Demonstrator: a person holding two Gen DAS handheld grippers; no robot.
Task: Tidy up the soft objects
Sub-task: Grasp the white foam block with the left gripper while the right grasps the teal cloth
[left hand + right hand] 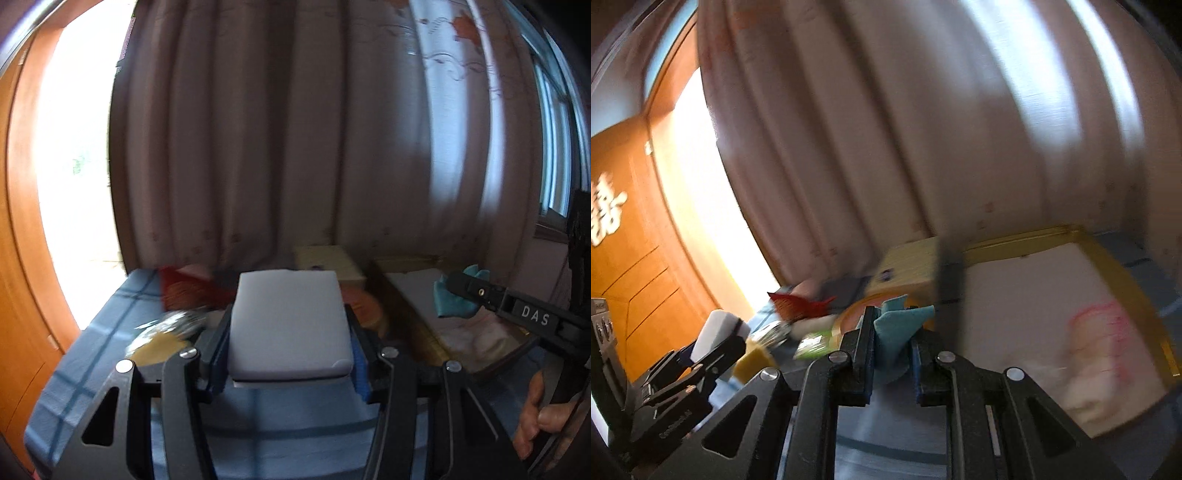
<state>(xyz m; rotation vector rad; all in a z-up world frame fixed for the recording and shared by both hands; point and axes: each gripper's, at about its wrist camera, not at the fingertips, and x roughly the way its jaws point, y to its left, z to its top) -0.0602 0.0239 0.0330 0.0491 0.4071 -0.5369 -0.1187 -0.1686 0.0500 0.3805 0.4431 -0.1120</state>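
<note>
A pale grey foam block [288, 325] sits squeezed between the fingers of my left gripper [288, 350], lifted above the blue checked cloth [92, 354]. In the right wrist view that block [714, 334] shows white at the lower left. My right gripper [892, 343] is shut on a crumpled teal cloth [899, 325], also off the surface. From the left wrist view the teal cloth [456, 297] hangs from the right gripper's tips [458, 284] at the right. A shallow gold-rimmed tray [1123, 269] with a white lining lies just right of the teal cloth.
A red fan-like item [801, 304], a yellow box [912, 269], a green packet [812, 343] and a shiny wrapper [166, 328] crowd the far side of the table. Pinkish curtains [277, 129] hang behind. An orange wooden door [628, 240] stands at left. A hand [543, 417] grips the right tool.
</note>
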